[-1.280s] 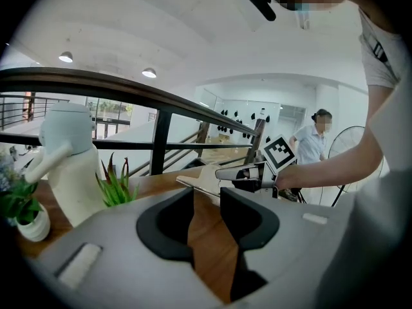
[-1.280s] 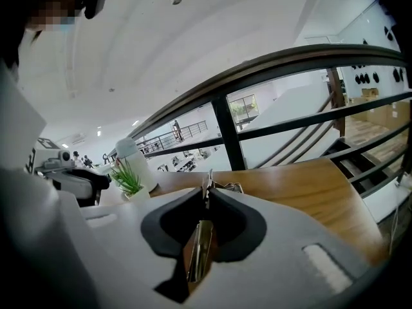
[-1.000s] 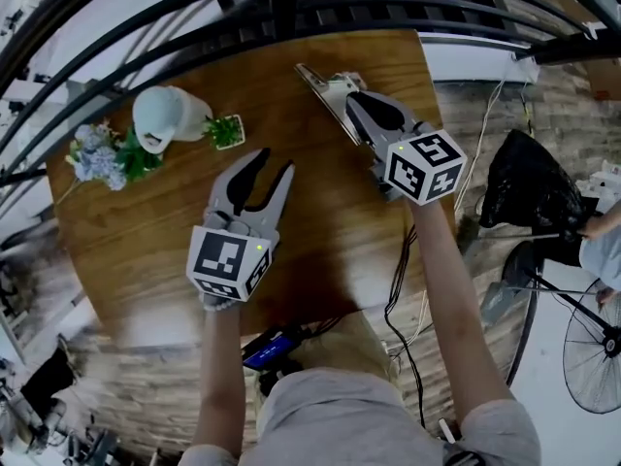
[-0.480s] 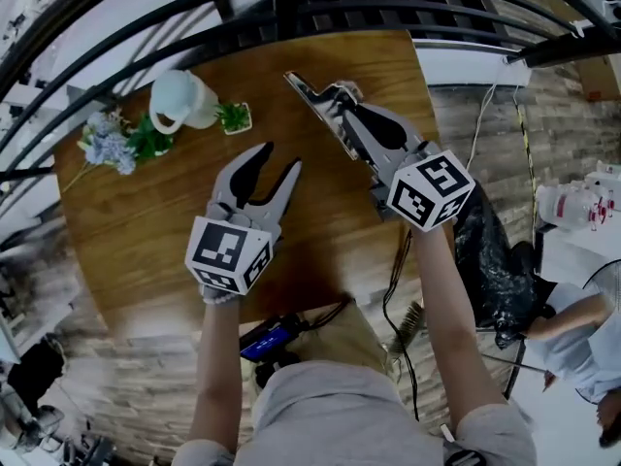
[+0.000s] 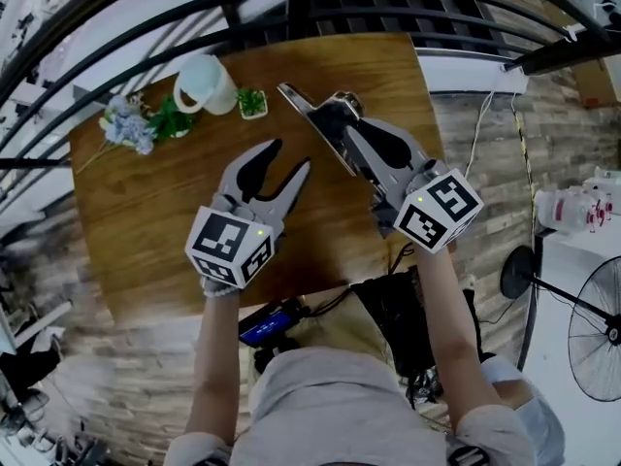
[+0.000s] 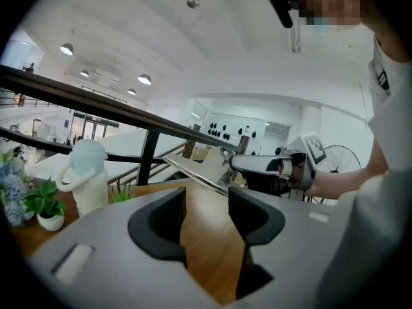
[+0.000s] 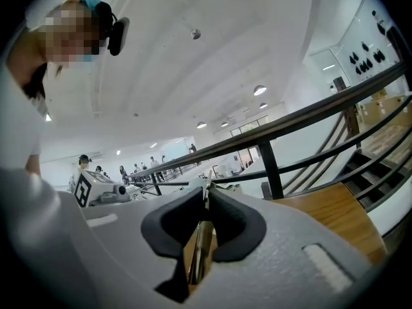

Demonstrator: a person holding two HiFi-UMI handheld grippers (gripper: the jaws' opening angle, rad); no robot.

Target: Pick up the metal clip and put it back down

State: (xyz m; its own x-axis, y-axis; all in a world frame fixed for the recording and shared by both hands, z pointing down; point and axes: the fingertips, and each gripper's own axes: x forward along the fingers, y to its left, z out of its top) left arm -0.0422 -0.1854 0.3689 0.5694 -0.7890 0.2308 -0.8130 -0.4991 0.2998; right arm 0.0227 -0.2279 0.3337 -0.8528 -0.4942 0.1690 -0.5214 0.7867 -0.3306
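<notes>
- Head view: the right gripper was closed on the metal clip. It held the clip by the near end, and the long shiny strip pointed away over the far part of the wooden table.
- Head view: the left gripper was just beside it over the middle of the table. Its jaws were opening and nothing was between them. A white jug and a small potted plant stood well apart from the clip, at the far left.
- Left gripper view: between my own spread jaws I saw only bare wood. Beyond them the clip hung tilted from the right gripper. It seemed raised off the table, but I could not confirm this.
- Right gripper view: the pads were pressed together on the thin metal, which passed edge-on through the jaws.
- My judgement on handling: the clip looked stiff, light and smooth. I expected it could turn or slip in a narrow pinch, because most of its length stuck out in front.
- A hold nearer to the middle, on the flat faces, would be steadier for putting it down.
</notes>
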